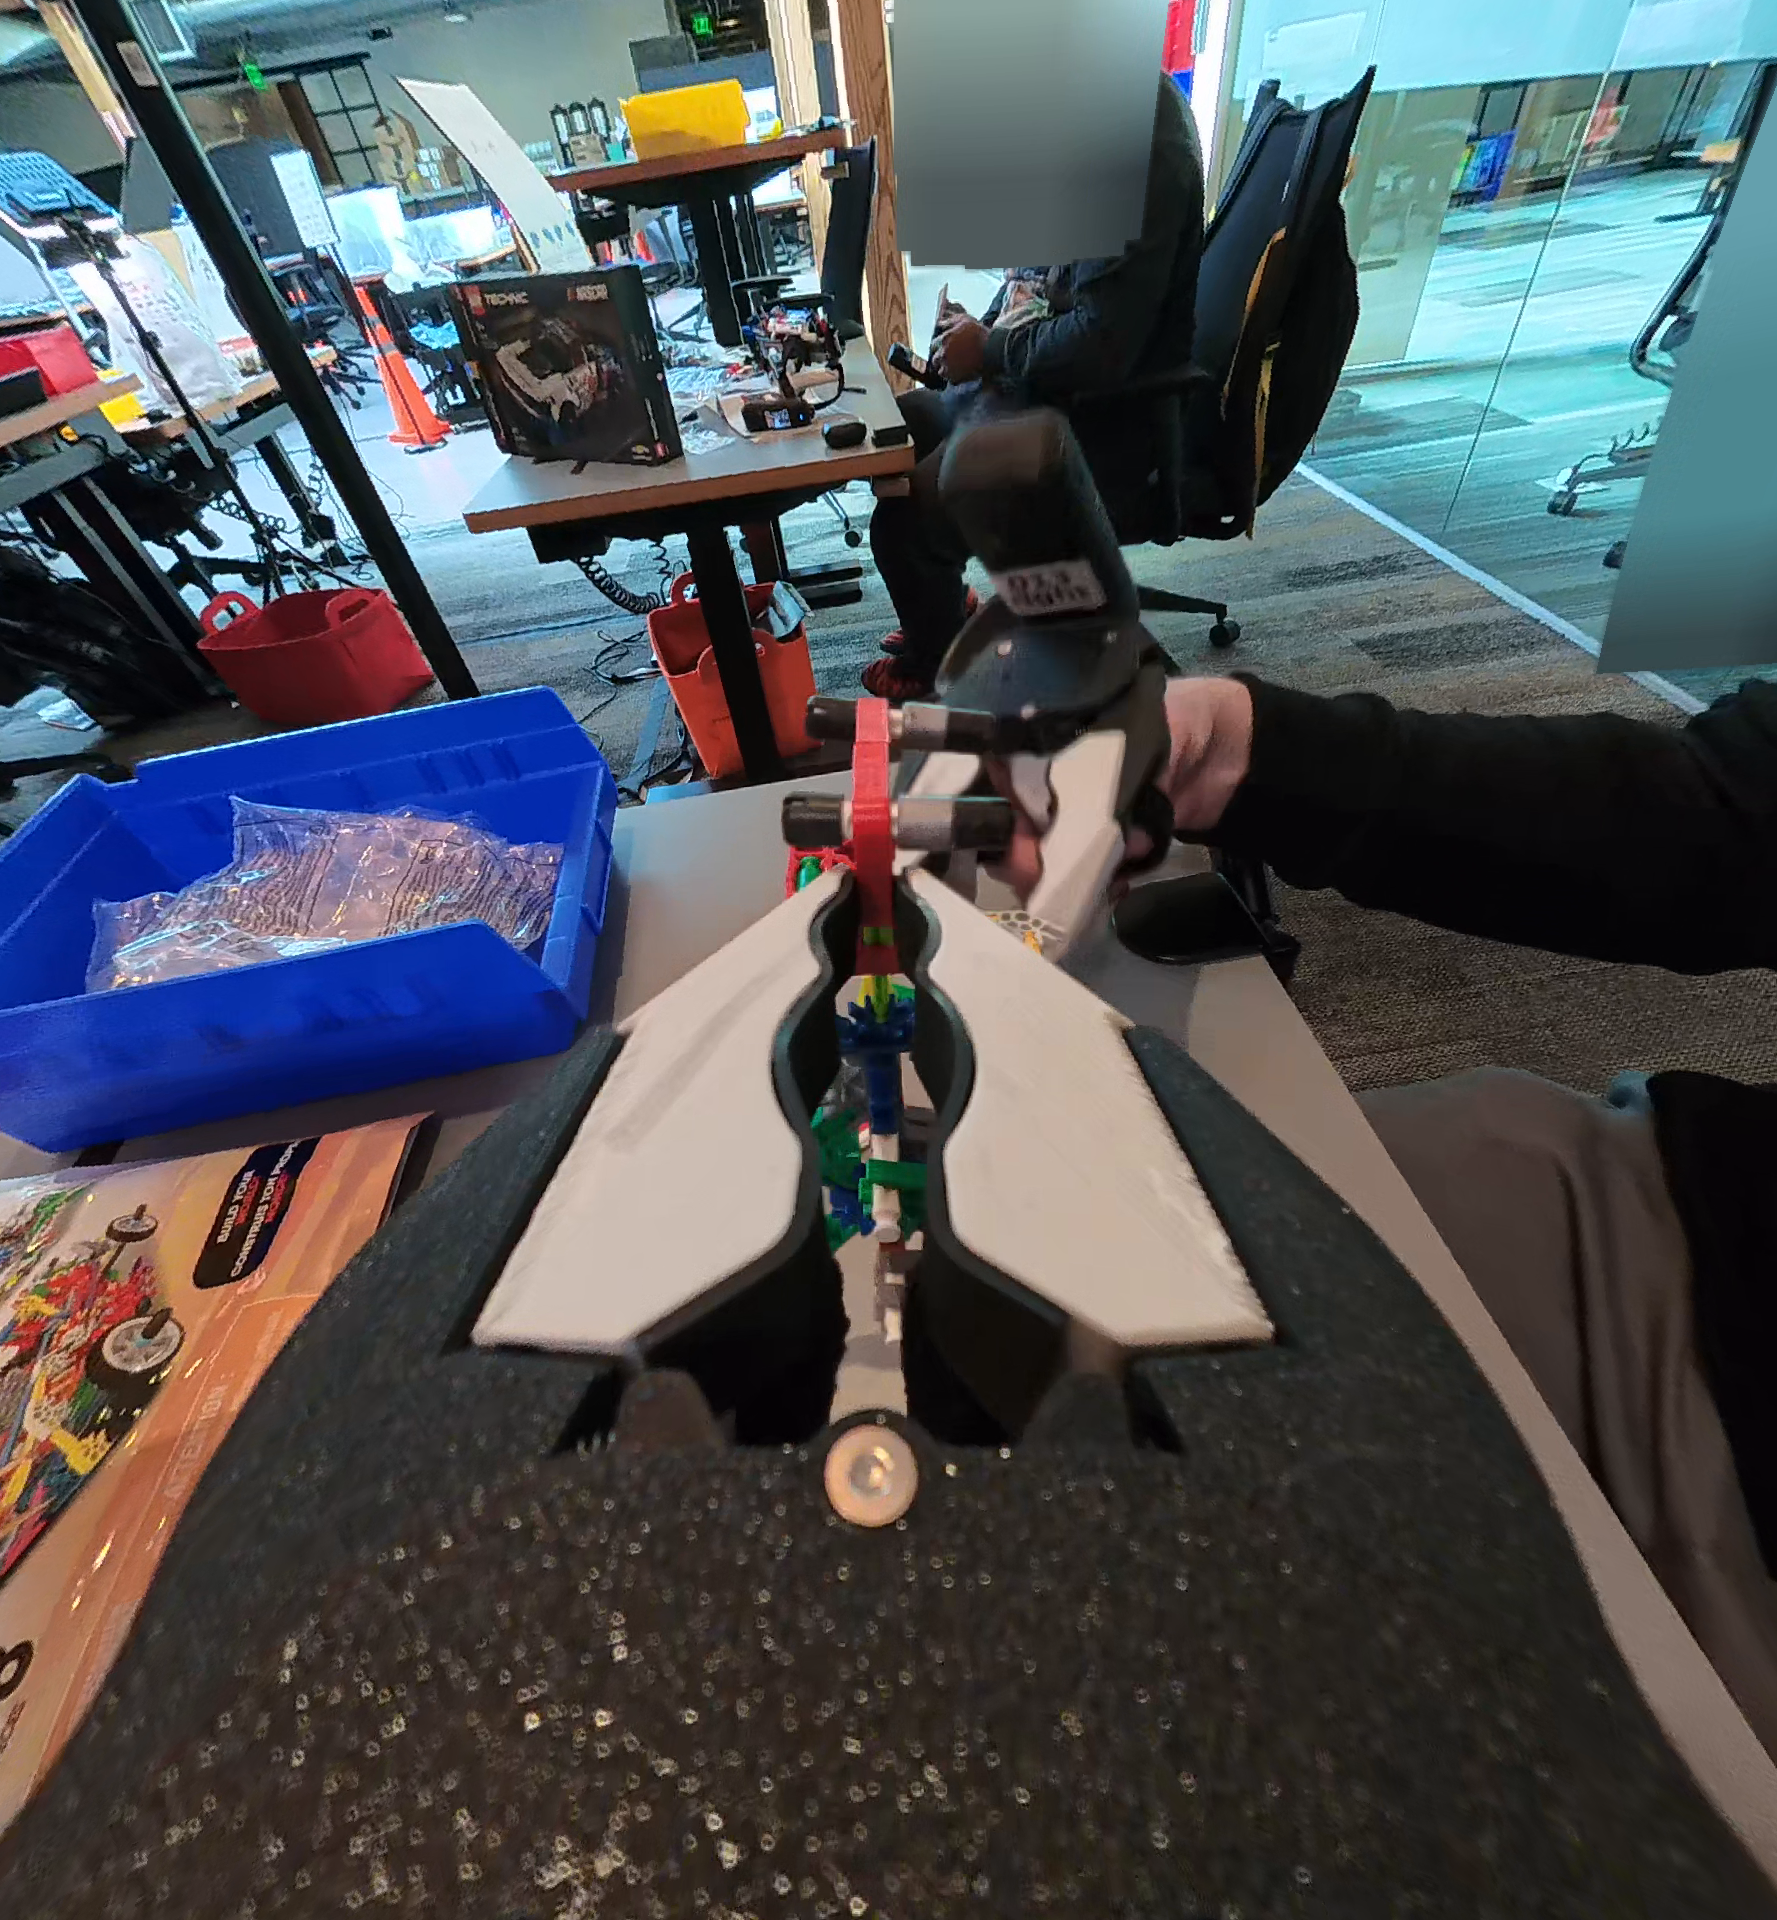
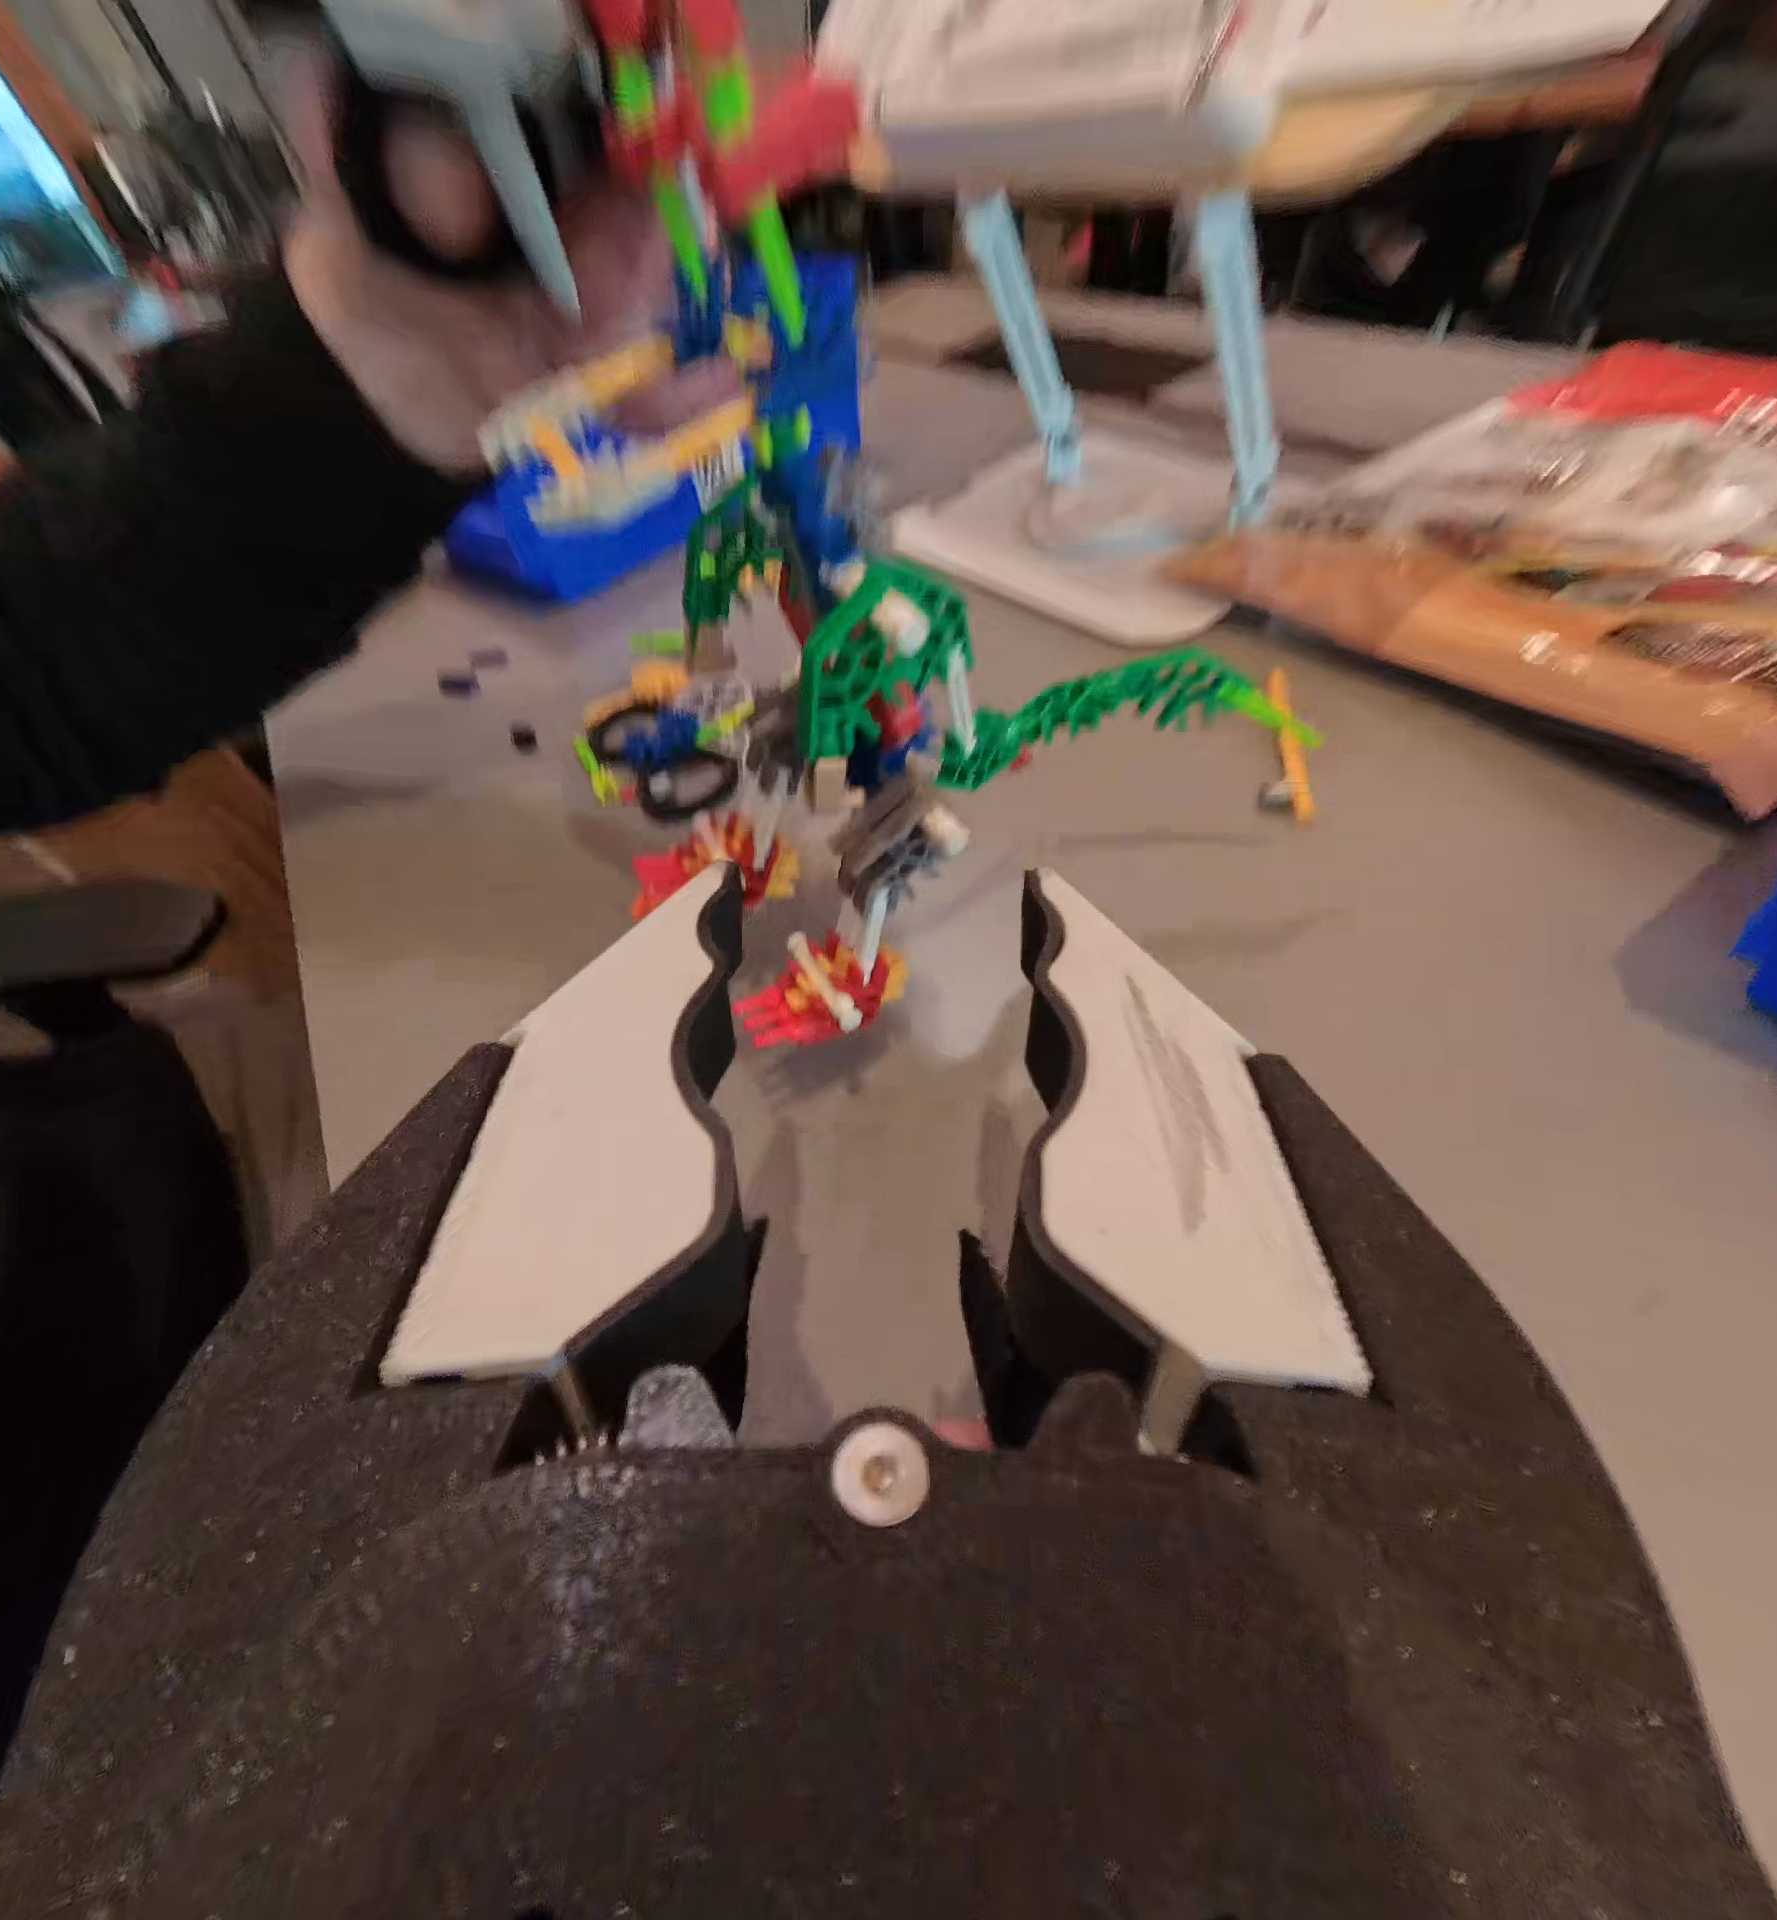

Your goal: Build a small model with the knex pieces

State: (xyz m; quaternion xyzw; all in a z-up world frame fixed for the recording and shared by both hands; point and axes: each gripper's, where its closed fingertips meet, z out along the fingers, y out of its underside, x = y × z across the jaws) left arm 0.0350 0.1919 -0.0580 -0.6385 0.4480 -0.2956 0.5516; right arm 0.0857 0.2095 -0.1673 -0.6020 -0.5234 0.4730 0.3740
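My left gripper (image 1: 876,883) is shut on a colourful rod-and-connector toy model (image 1: 871,790), gripping its red upper part. Black and grey rods stick out sideways from the red piece, and blue, green and white parts hang between my fingers. My right gripper (image 1: 1009,821), held by a hand, sits just right of those rods. In the blurred right wrist view my right gripper (image 2: 879,883) is open and empty above the grey table (image 2: 1279,1039). It points at the model's (image 2: 863,665) green and blue lower part. A red-and-yellow cluster (image 2: 822,987) lies between its fingertips.
A blue bin (image 1: 271,997) with clear plastic bags stands at the left, with the toy set's box (image 1: 84,1351) in front of it. A small blue bin of parts (image 2: 593,499), a white stand (image 2: 1071,540) and a parts bag (image 2: 1590,520) lie beyond the model. A person sits behind the table. About 12 cm separates my left fingertips from my right.
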